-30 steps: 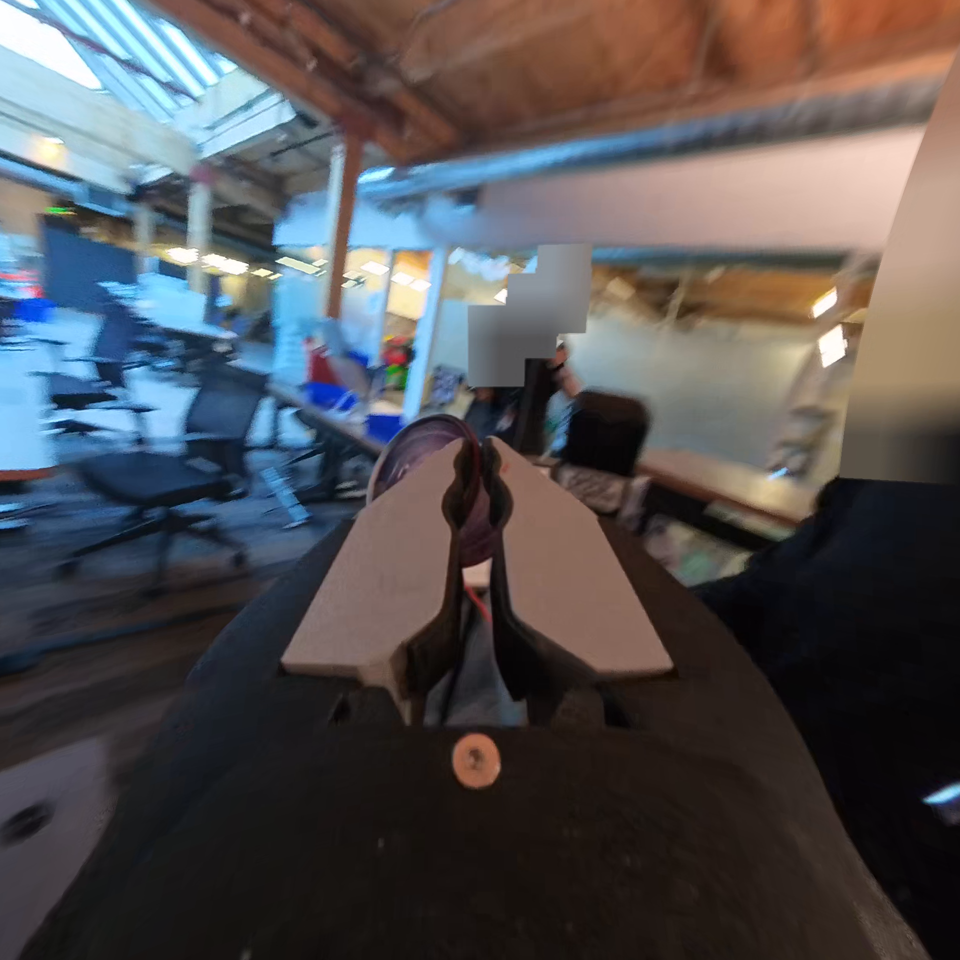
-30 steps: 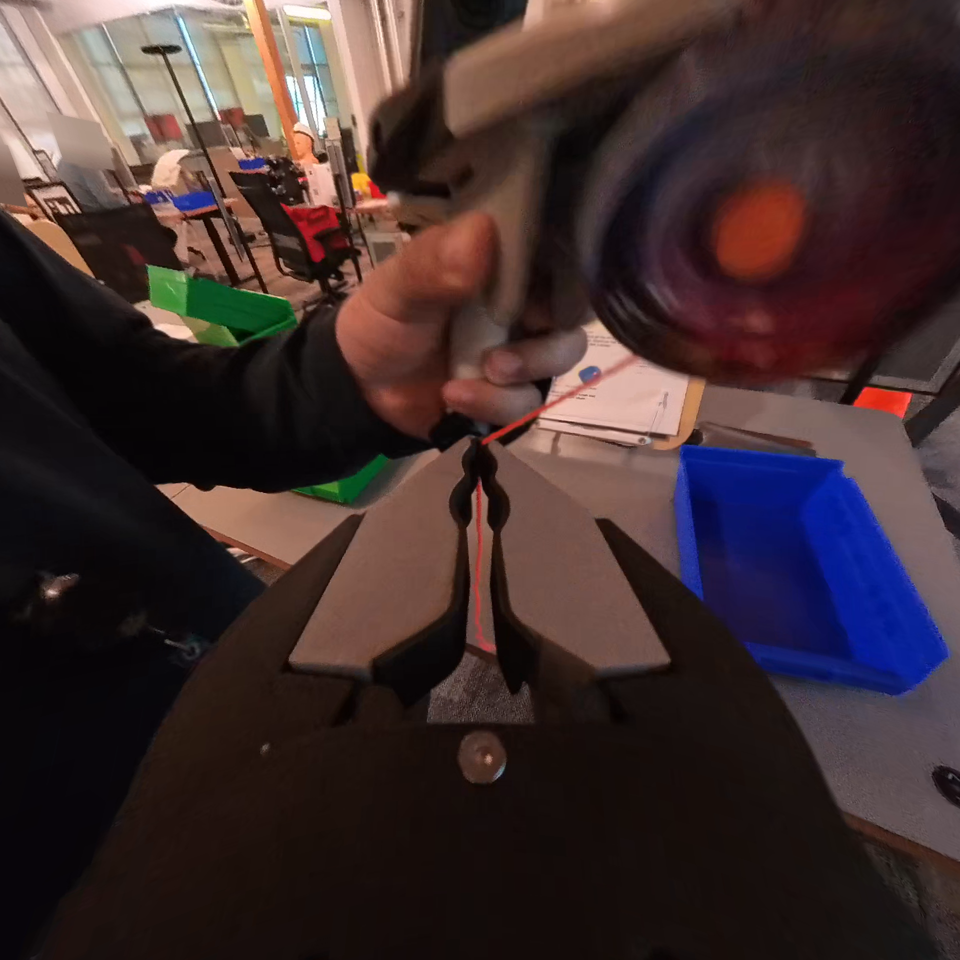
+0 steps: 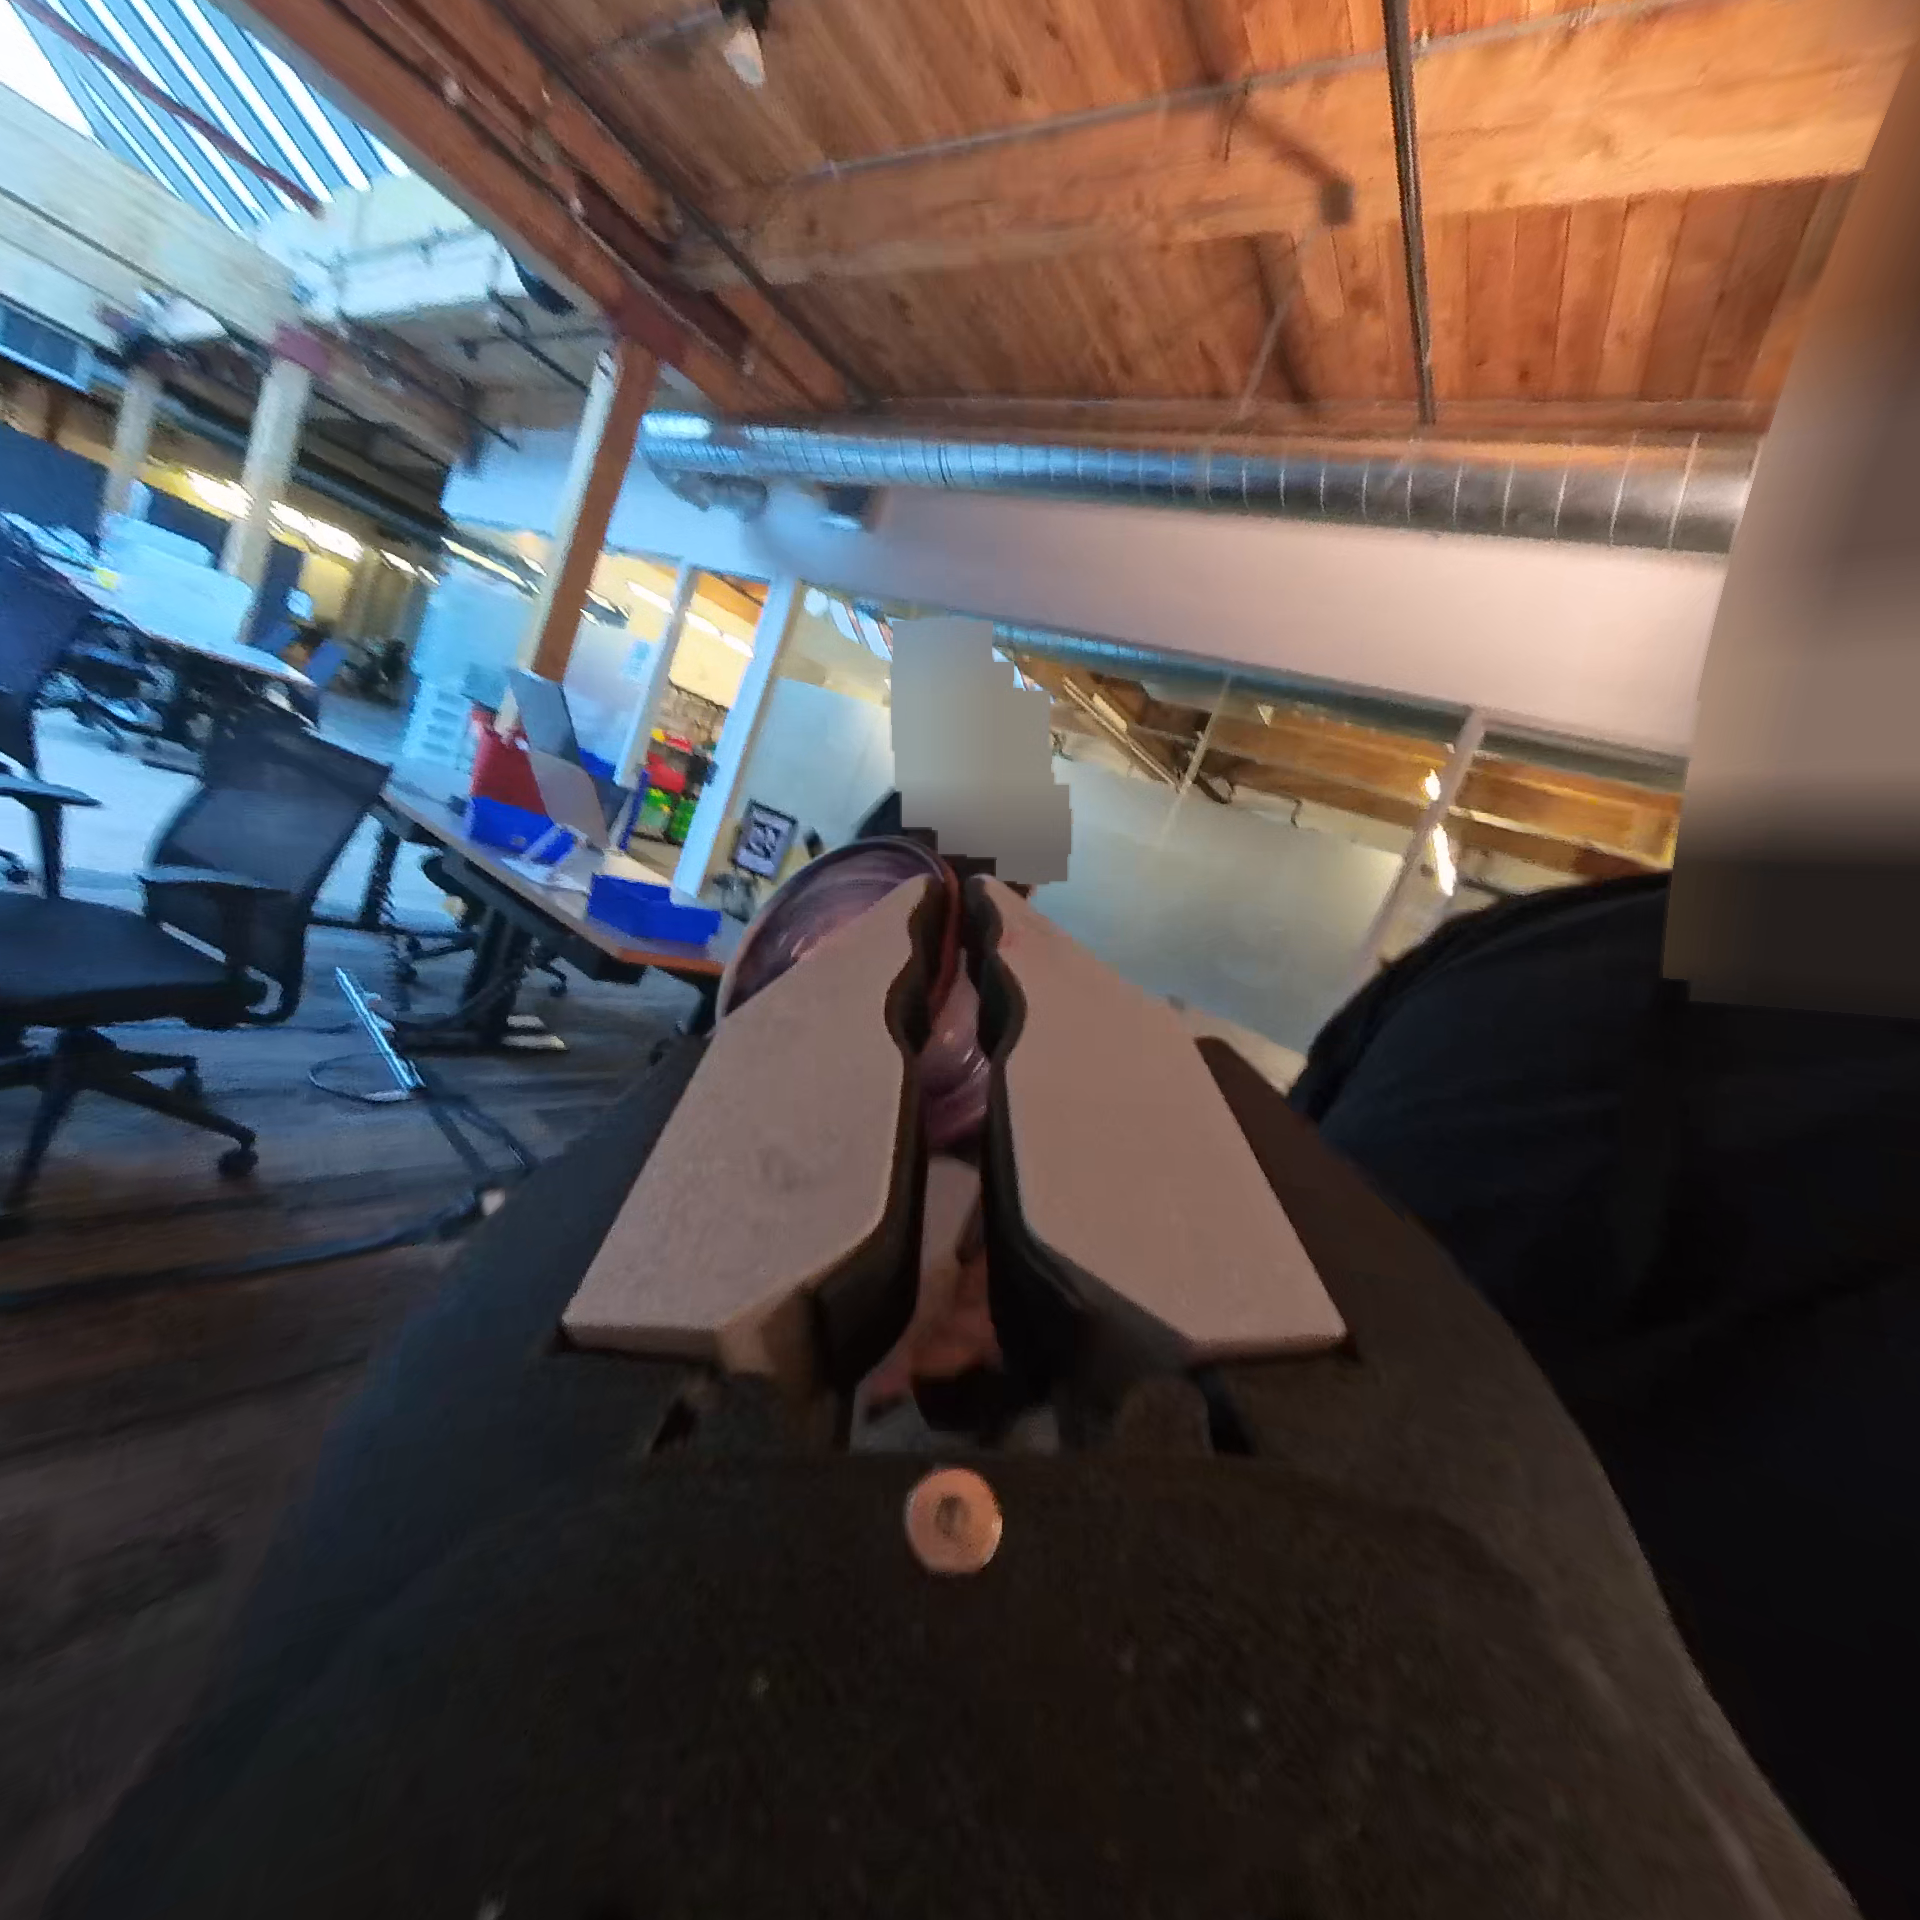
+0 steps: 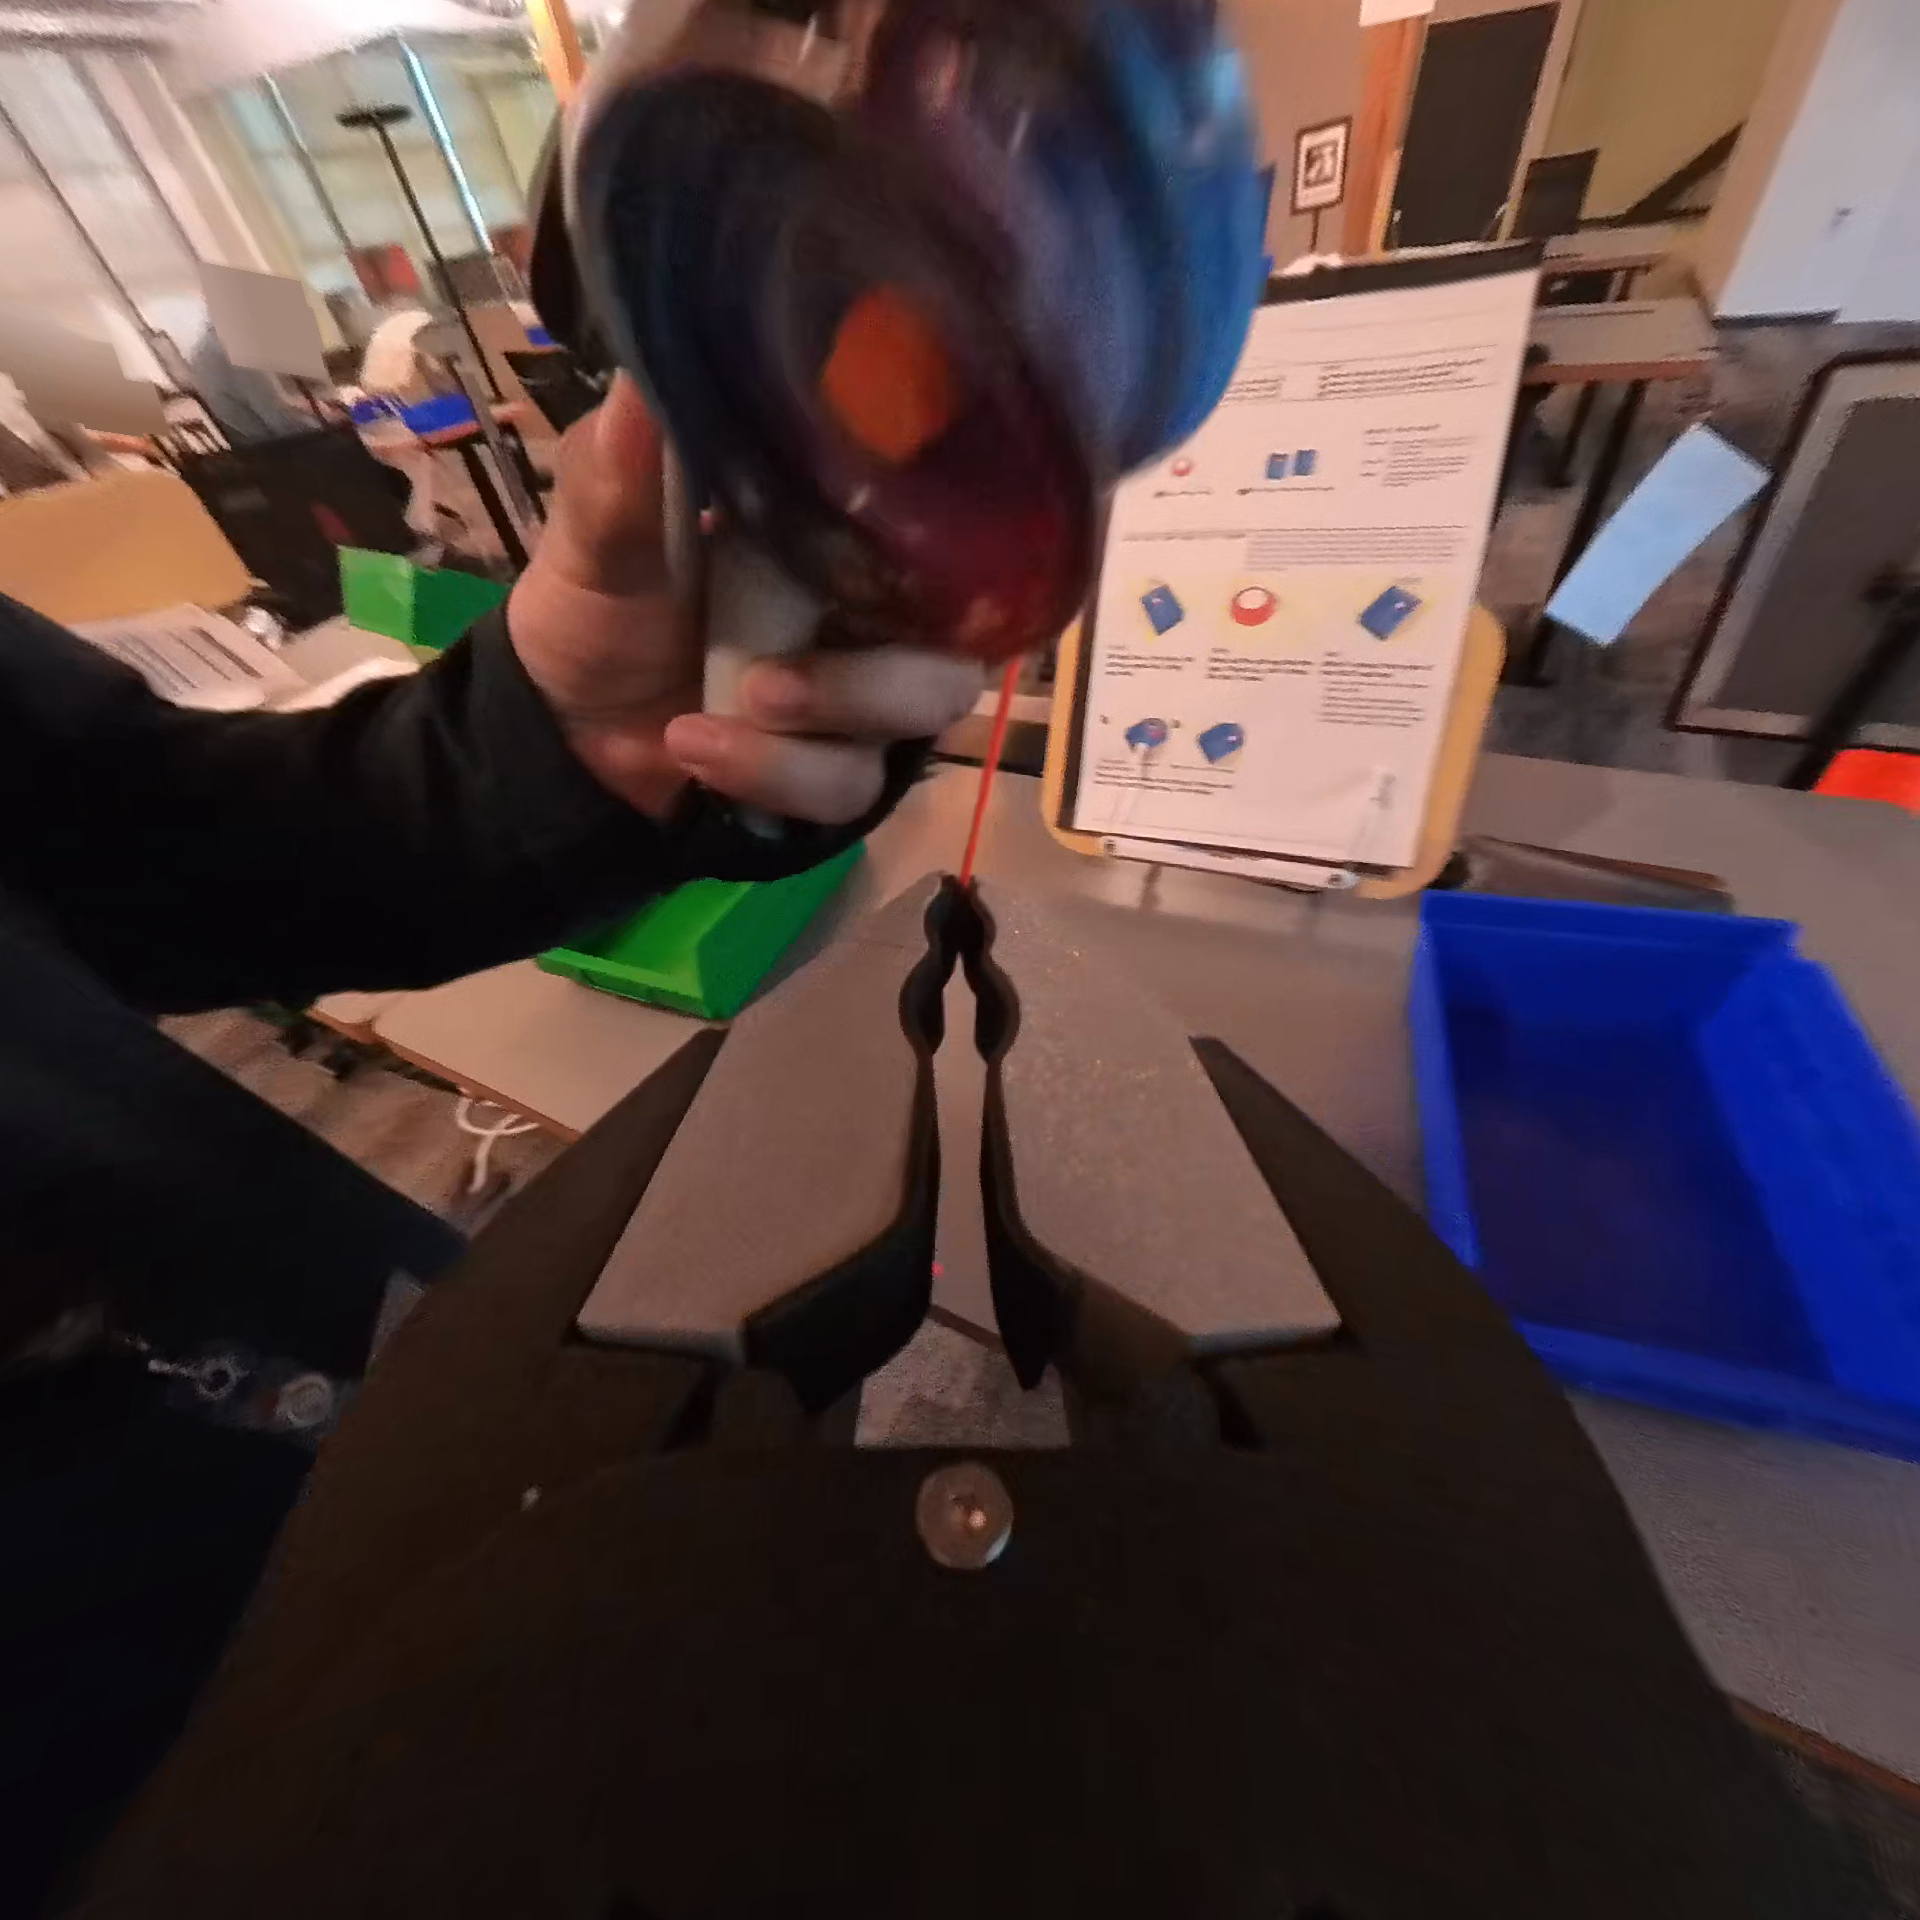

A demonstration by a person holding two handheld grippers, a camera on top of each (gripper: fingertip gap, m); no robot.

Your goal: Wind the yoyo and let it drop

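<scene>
- We're getting a pretty smeared look at the yoyo [image 4: 914, 343] in the right wrist view: motion blur is turning it into a purple-blue blob with an orange centre, and its top is running off the frame.
- In the left wrist view we're only seeing its edge: a purple rim [image 3: 821, 914] is poking out behind the left gripper [image 3: 951, 904], and the far half is hiding behind the fingers.
- The left gripper is clamping on the yoyo, its fingers sitting in the groove with the red string [image 4: 987, 769] wound there.
- The right gripper [image 4: 954, 894] is pinching that string right at its closed tips; the string is running straight up to the yoyo, which is hanging in the air above the table [image 4: 1195, 966].
- A hand [image 4: 665, 623] in a dark sleeve is holding the left tool; the tool itself is mostly lost behind yoyo and hand.
- We're looking at a grey table with a blue bin [image 4: 1662, 1143], a green bin [image 4: 707, 945] and a clipboard [image 4: 1288, 582] standing up.
- Only the left view is giving us the room: wooden ceiling [image 3: 1143, 208], silver duct [image 3: 1247, 488], chairs [image 3: 187, 914] and desks.
</scene>
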